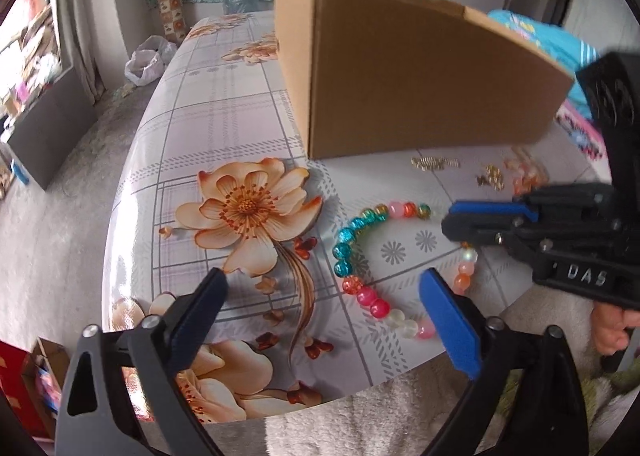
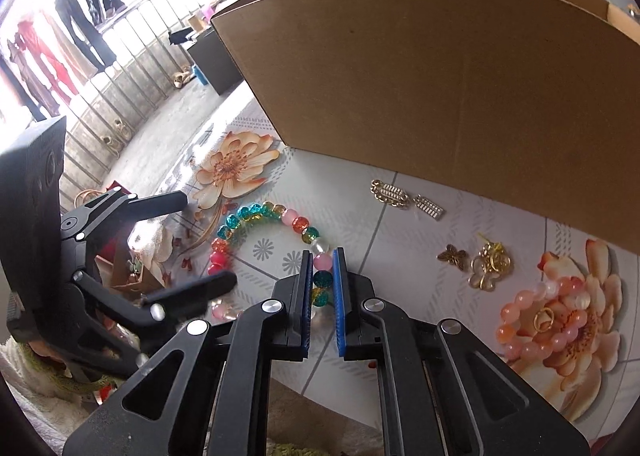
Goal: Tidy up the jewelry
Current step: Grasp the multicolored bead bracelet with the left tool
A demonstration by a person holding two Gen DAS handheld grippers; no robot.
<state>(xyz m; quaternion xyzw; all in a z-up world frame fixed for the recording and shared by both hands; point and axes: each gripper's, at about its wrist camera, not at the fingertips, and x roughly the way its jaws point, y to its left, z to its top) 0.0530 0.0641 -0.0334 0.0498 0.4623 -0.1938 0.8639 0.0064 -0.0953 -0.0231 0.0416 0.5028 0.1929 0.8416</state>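
"DAS" embossed on right gripper (image 1: 450, 218) body

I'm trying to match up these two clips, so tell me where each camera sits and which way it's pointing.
Left wrist: on the left gripper, angled down at the multicoloured bead bracelet; its open fingers and the right gripper show.
Right wrist: on the right gripper, angled down, shut on that bracelet; left gripper shows.
Shared: bracelet, cardboard box, floral tablecloth.

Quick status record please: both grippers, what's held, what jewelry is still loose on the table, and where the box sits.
right gripper: shut on bead bracelet
left gripper: open, holding nothing, above the bracelet's other side
loose on table: gold chain pieces, butterfly charm, gold clasps, peach bracelet
cardboard box: behind the jewelry, top open
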